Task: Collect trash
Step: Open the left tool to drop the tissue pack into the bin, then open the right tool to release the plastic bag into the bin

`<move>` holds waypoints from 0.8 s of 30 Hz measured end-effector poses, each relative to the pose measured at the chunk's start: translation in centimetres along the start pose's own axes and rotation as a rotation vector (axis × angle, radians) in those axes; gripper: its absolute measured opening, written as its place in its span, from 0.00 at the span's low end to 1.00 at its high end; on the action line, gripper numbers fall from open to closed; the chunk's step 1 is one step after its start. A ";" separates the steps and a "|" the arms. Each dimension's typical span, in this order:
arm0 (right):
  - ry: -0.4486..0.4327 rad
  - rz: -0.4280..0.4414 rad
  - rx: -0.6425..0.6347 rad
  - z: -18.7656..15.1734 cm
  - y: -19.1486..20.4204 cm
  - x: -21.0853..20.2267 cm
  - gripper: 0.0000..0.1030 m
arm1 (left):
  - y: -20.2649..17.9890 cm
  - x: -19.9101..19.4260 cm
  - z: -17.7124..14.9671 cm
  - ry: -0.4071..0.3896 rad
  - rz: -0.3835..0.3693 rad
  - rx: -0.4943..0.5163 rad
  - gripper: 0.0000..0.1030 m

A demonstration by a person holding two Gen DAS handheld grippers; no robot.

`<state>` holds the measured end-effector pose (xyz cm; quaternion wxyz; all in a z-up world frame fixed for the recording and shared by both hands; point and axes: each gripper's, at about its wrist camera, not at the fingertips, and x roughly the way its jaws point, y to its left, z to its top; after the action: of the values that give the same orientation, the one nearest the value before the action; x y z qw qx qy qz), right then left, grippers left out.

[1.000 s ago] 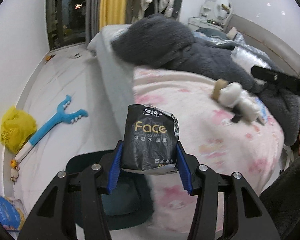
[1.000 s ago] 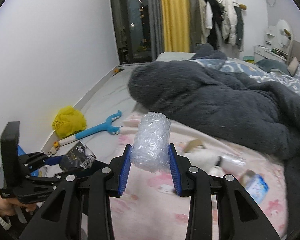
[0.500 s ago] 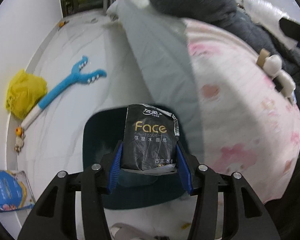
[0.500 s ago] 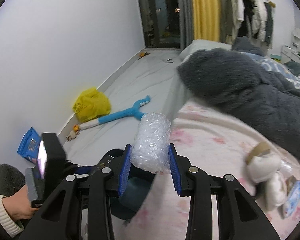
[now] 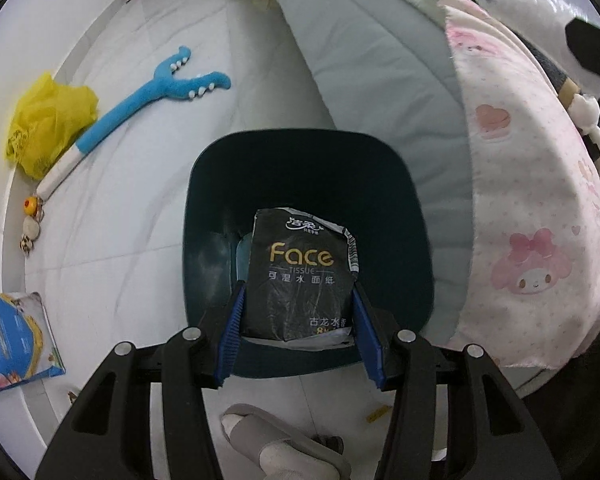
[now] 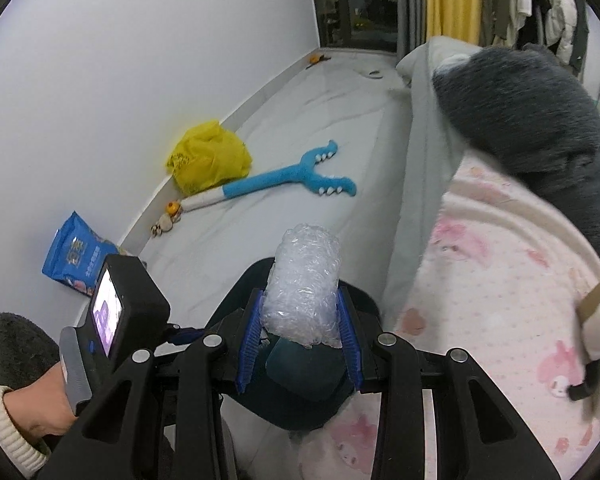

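Since the left gripper [image 5: 300, 316] is clamped on the black tissue pack [image 5: 300, 276] right over the mouth of the dark teal bin [image 5: 204, 208], which sits on the floor against the bed's edge, I'd just open the jaws and let it drop straight in. Right gripper [image 6: 300, 328] is squeezing a bubble wrap roll [image 6: 304, 280] near the bin's rim, so center it first.

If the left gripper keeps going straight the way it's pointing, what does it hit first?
Most likely the inside of the dark teal trash bin. The left gripper, shut on the black tissue packet, points down into the bin's opening. Depth is hard to judge, so the far wall or the bottom could come first.
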<state>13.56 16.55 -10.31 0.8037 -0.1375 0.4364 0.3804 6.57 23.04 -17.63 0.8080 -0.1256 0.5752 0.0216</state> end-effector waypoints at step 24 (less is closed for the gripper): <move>0.257 -0.015 0.001 -1.7 2.3 10.9 0.36 | 2.9 -9.9 -0.5 -0.379 0.032 -0.011 0.64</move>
<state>14.46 22.46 -19.86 0.7441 -0.1881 0.5348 0.3536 2.28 26.81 -8.99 0.9009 -0.1143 0.4143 0.0610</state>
